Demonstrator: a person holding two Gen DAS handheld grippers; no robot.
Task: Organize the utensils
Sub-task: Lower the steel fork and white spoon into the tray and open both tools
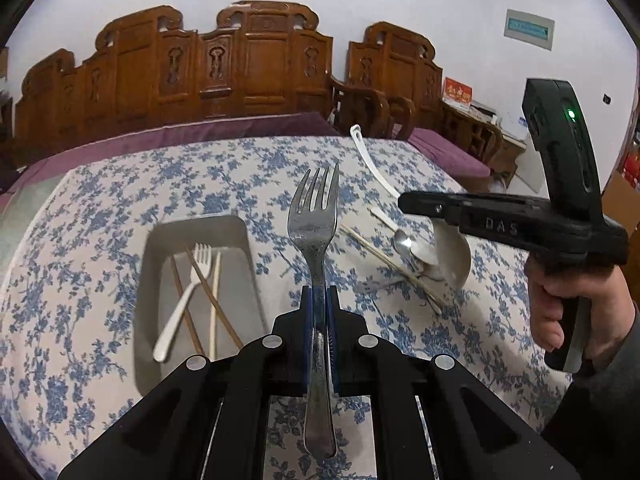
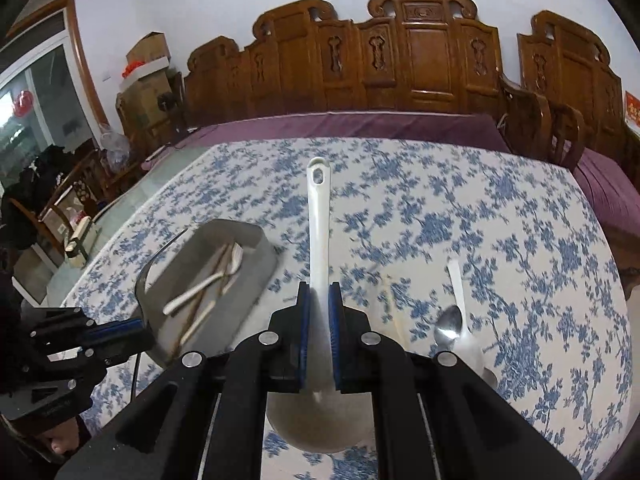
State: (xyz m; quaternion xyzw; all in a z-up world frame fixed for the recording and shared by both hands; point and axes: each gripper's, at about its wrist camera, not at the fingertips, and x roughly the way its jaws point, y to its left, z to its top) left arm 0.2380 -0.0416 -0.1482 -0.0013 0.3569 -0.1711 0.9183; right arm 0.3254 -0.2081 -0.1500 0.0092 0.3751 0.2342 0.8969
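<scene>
Steel fork (image 1: 314,224) and white ladle (image 2: 319,216) clamped, both above the floral tablecloth (image 2: 500,240).
Left gripper (image 1: 319,300) pinches the fork handle; right gripper (image 2: 319,300) pinches the ladle handle; grey tray (image 1: 240,272) lies left.

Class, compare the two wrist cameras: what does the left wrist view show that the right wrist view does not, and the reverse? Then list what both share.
Only the left wrist view: the metal fork clamped in the left claw, loose chopsticks on the cloth, a wall panel.

Only the right wrist view: a window and cardboard boxes.

Both: the grey tray holding a white fork, the white ladle in the right claw, a metal spoon, the floral tablecloth.
</scene>
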